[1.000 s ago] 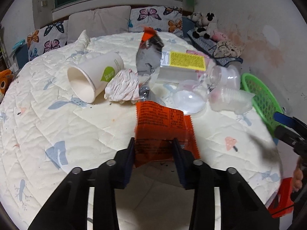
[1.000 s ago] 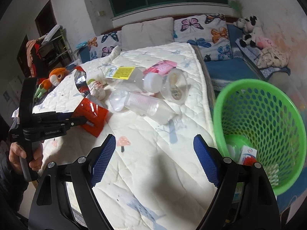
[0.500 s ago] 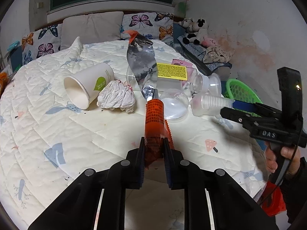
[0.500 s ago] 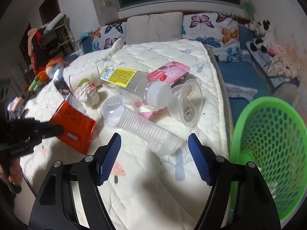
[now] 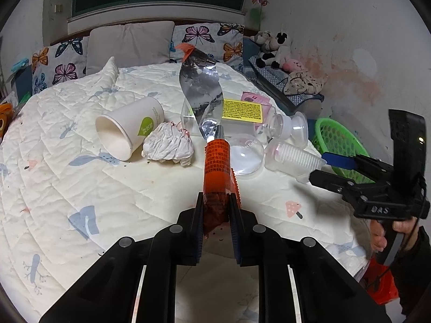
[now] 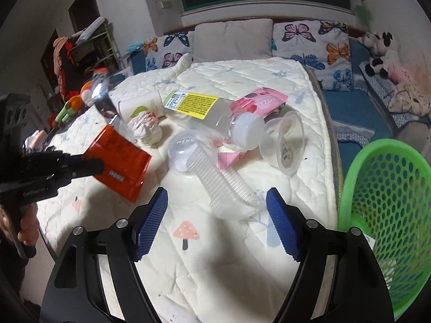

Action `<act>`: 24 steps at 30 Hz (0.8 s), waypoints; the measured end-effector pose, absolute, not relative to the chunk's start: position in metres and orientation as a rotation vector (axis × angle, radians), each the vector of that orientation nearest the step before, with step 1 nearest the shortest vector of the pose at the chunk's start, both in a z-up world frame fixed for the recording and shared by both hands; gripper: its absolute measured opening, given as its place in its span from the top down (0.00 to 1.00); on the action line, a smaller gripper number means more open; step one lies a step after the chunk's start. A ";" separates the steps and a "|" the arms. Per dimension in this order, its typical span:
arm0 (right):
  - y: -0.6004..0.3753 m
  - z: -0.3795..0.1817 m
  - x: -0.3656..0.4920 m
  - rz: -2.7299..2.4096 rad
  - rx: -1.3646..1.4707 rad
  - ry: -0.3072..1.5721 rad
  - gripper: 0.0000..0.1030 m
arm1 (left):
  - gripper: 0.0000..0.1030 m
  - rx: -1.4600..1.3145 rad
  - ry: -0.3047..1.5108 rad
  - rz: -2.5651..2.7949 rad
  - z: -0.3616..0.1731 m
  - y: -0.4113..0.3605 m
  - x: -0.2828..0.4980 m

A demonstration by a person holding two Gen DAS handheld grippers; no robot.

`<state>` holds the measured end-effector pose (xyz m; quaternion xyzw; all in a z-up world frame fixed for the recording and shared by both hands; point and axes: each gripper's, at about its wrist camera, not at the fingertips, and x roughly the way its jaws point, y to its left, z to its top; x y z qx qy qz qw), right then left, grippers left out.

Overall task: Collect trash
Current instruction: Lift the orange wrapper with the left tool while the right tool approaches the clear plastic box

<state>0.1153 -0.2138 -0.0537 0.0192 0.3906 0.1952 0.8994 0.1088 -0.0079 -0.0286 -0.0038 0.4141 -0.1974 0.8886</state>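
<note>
Orange wrapper (image 5: 217, 172) clenched in left tongs (image 5: 215, 223); right tongs (image 6: 215, 223) opening, empty, behind ribbed plastic cup (image 6: 221, 183).

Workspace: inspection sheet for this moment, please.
Surface: quilted bed cover, wrinkled.
Job's things: orange snack wrapper; ribbed clear cup; labelled bottle; paper cup; crumpled tissue; pink packet; small clear tub; green basket beside the bed.
Clutter: plush toys, pillows.
Grippers: left hand-held gripper shut on orange snack wrapper; right hand-held gripper jaws opening, ribbed clear cup just ahead, untouched.
Cables: nothing seen.
Surroundings: dark window, stained wall.
</note>
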 end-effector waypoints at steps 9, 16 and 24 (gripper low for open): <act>-0.206 -0.052 0.129 0.450 0.074 0.799 0.26 | 0.84 -0.021 0.865 -0.399 -0.027 -0.001 0.109; -0.179 -0.048 0.108 0.570 0.029 0.803 0.26 | 0.84 -0.024 0.863 -0.396 -0.026 0.001 0.108; -0.185 -0.053 0.115 0.484 -0.043 0.802 0.24 | 0.84 -0.033 0.855 -0.401 -0.023 0.005 0.107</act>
